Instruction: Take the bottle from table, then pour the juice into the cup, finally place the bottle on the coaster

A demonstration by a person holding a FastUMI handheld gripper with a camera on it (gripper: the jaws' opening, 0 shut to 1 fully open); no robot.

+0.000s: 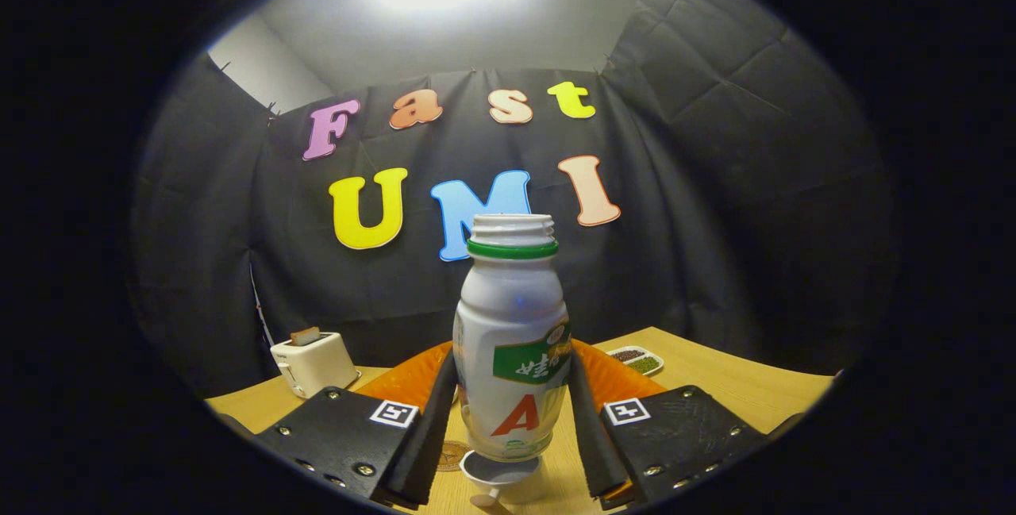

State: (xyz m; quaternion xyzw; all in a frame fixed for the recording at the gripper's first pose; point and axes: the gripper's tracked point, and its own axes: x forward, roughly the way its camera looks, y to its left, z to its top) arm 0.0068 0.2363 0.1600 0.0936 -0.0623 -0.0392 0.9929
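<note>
Gripper (pixel 512 420) clamped on the uncapped bottle (pixel 512 340), held upright above the tabletop (pixel 714 376).

Both black fingers (pixel 432 420) pressed against the bottle's lower sides, one at its 9 o'clock and the other at its 3 o'clock, so the white bottle with the green neck ring stood between them with its open mouth at 12 o'clock. Its base hung clear of the wood, and the small white cup (pixel 498 474) sat directly below, at the bottle's 6 o'clock. A round coaster (pixel 451 455) lay on the tabletop just beside the cup, toward 9 o'clock. An orange tray (pixel 405 380) spread behind the bottle. A white toaster (pixel 313 363) stood off toward 10 o'clock, and a small dish of beans (pixel 636 359) lay toward 2 o'clock.
</note>
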